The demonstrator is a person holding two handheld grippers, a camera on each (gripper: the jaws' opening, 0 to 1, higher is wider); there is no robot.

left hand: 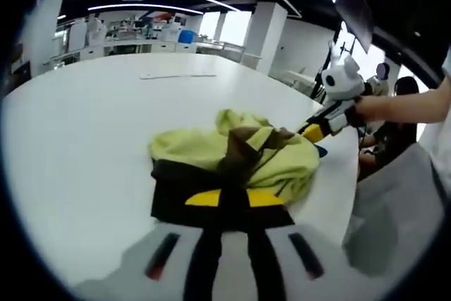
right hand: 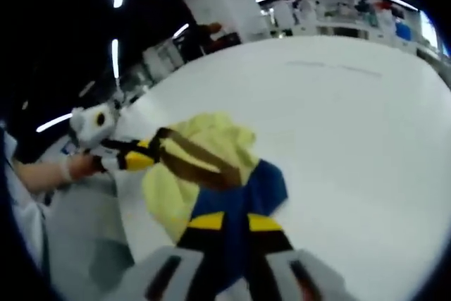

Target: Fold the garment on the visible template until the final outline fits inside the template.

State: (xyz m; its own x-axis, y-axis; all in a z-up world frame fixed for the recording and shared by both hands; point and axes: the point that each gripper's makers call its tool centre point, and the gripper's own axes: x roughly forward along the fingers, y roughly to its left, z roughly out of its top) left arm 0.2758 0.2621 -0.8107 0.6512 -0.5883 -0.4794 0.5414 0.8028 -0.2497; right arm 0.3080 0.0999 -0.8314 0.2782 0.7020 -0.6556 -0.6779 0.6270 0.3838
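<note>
A crumpled yellow-green garment [left hand: 204, 147] with a brown band [left hand: 243, 149] lies on the white table [left hand: 106, 118]. My left gripper [left hand: 236, 199] is shut on its near dark edge, where the brown band rises between the yellow tips. From the right, a hand holds my right gripper [left hand: 317, 130] at the garment's far side, by a blue bit [left hand: 320, 150]. In the right gripper view the garment [right hand: 201, 142] and its brown band [right hand: 197, 156] lie ahead. My right gripper [right hand: 236, 222] is shut on the blue cloth [right hand: 264, 185]. My left gripper [right hand: 141, 156] holds the band's end at the left.
The table's edge [left hand: 338, 195] runs just right of the garment, with a person's light clothing [left hand: 394, 202] beyond it. A thin flat strip [left hand: 176, 75] lies far back on the table. White pillars [left hand: 264, 33] and benches stand behind.
</note>
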